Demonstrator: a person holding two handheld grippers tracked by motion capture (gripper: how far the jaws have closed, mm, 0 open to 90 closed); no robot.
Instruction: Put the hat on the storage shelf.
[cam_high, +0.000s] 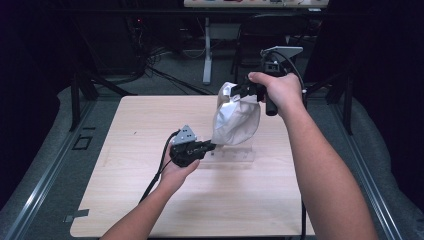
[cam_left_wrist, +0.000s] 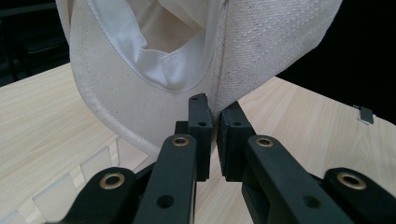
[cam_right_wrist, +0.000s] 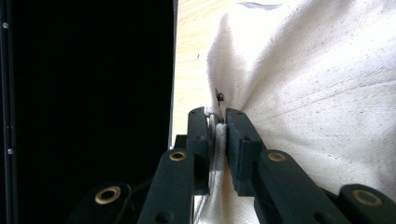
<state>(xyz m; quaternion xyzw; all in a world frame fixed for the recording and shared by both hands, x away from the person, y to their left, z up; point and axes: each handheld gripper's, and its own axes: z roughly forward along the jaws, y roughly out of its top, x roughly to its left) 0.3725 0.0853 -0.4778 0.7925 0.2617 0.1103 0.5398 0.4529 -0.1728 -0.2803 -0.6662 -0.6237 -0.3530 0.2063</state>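
Observation:
A cream cloth cap (cam_high: 236, 120) hangs in the air over the far middle of the wooden table (cam_high: 145, 125). My right gripper (cam_high: 245, 91) holds it from above, shut on a bunched fold of its fabric (cam_right_wrist: 317, 93); in the right gripper view the cloth is squeezed between the jaws of that gripper (cam_right_wrist: 217, 116). My left gripper (cam_high: 210, 146) reaches in from the lower left, just above the table. Its jaws are shut on the cap's bottom edge (cam_left_wrist: 215, 112), and the cap's white lining (cam_left_wrist: 154, 56) shows above them.
A clear slotted acrylic stand (cam_high: 232, 155) lies on the table right under the cap. Behind the table stand a dark chair (cam_high: 270, 35) and a white desk leg (cam_high: 206, 50). Black frame posts (cam_high: 76, 95) flank the table. A strip of tape (cam_high: 75, 216) sits near the front left corner.

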